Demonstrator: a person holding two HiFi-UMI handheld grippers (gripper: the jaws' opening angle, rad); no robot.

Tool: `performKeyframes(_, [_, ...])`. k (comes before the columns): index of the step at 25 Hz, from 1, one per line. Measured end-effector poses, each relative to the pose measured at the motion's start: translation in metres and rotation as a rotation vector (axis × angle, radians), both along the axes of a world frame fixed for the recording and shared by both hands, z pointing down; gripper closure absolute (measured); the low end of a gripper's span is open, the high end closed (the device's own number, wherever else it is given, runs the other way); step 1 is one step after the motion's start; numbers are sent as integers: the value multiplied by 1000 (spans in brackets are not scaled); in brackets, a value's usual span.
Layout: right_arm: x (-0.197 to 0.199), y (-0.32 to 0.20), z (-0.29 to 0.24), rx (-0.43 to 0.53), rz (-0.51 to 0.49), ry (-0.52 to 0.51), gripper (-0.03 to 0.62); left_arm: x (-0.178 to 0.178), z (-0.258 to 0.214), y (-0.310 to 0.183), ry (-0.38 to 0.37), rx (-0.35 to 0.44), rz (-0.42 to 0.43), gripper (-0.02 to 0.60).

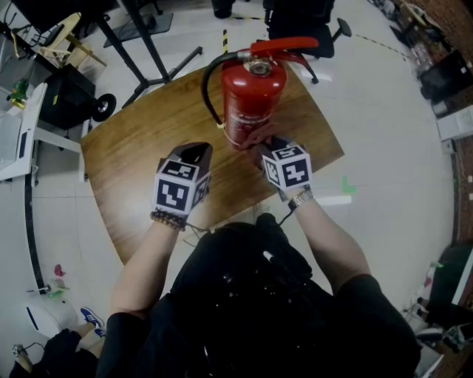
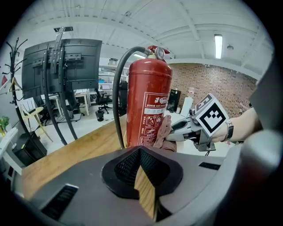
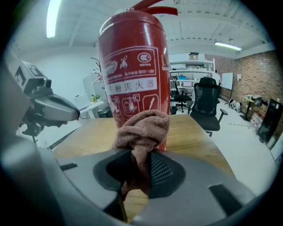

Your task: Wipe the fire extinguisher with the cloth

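A red fire extinguisher (image 1: 251, 92) stands upright on the far part of the wooden table (image 1: 140, 155). My right gripper (image 1: 264, 144) is shut on a bunched pinkish-brown cloth (image 1: 259, 137), and the cloth presses against the lower front of the cylinder. In the right gripper view the cloth (image 3: 142, 128) fills the jaws of the right gripper (image 3: 140, 154), right below the extinguisher's label (image 3: 132, 84). My left gripper (image 1: 198, 150) hovers over the table to the left of the extinguisher, holding nothing. In the left gripper view its pads (image 2: 128, 165) meet at the tip, and the extinguisher (image 2: 148, 106) and cloth (image 2: 162, 132) lie ahead.
A black hose (image 1: 209, 81) loops down the extinguisher's left side. Black stand legs (image 1: 148, 52) and an office chair (image 1: 303, 22) are on the floor beyond the table. A white desk (image 1: 22, 133) lies at the left. A screen on a stand (image 2: 62, 66) is behind.
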State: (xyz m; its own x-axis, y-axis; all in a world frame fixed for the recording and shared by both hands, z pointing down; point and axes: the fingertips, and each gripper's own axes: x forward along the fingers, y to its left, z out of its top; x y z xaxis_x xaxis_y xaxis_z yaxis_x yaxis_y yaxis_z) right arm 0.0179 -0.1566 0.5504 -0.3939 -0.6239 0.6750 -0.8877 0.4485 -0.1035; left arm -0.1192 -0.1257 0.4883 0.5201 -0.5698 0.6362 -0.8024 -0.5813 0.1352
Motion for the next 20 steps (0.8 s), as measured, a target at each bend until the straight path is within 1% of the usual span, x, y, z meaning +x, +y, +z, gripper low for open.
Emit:
performKeyframes(12, [-1, 3, 59, -101, 18, 36, 491, -8, 8, 7, -4, -28, -22, 581])
performKeyframes(20, [-2, 3, 88, -143, 28, 75, 491, -14, 12, 12, -4, -36, -31, 581])
